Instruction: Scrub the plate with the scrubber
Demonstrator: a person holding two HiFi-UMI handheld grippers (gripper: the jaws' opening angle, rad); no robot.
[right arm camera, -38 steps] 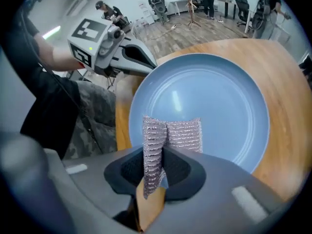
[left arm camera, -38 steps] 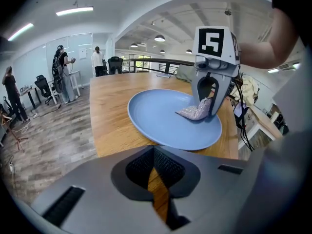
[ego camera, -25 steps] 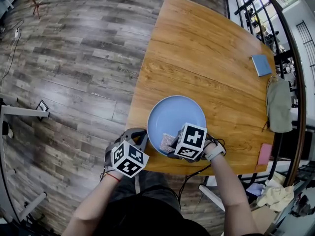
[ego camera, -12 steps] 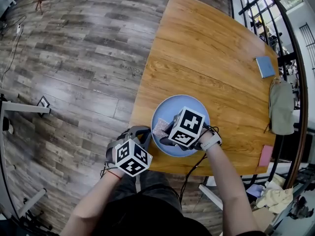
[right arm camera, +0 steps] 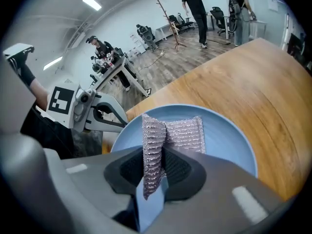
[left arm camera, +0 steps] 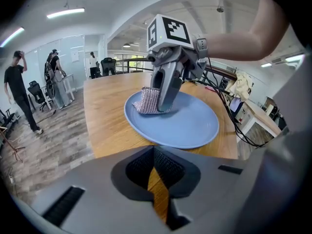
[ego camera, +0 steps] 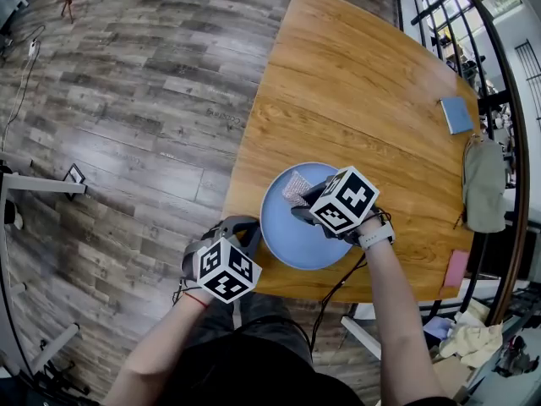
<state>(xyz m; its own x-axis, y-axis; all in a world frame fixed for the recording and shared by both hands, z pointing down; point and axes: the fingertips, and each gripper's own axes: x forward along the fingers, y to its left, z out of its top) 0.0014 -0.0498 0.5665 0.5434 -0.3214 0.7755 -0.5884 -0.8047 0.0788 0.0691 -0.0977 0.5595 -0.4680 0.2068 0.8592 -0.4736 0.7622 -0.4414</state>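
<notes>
Scrubber (ego camera: 296, 186) is now at the far side of the plate (ego camera: 292, 239) in the head view, not the near edge as before, so scrubbing goes on. Left gripper view: left tongs (left arm camera: 157, 177) are shut and empty, near the plate. Right gripper view: right tongs (right arm camera: 153, 172) squeeze the scrubber.

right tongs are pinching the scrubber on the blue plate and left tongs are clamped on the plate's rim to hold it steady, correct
No: the left tongs are not on the rim. The left gripper view shows them shut on nothing, with the plate lying ahead of them, untouched by them. The right tongs do pinch the scrubber on the blue plate.
</notes>
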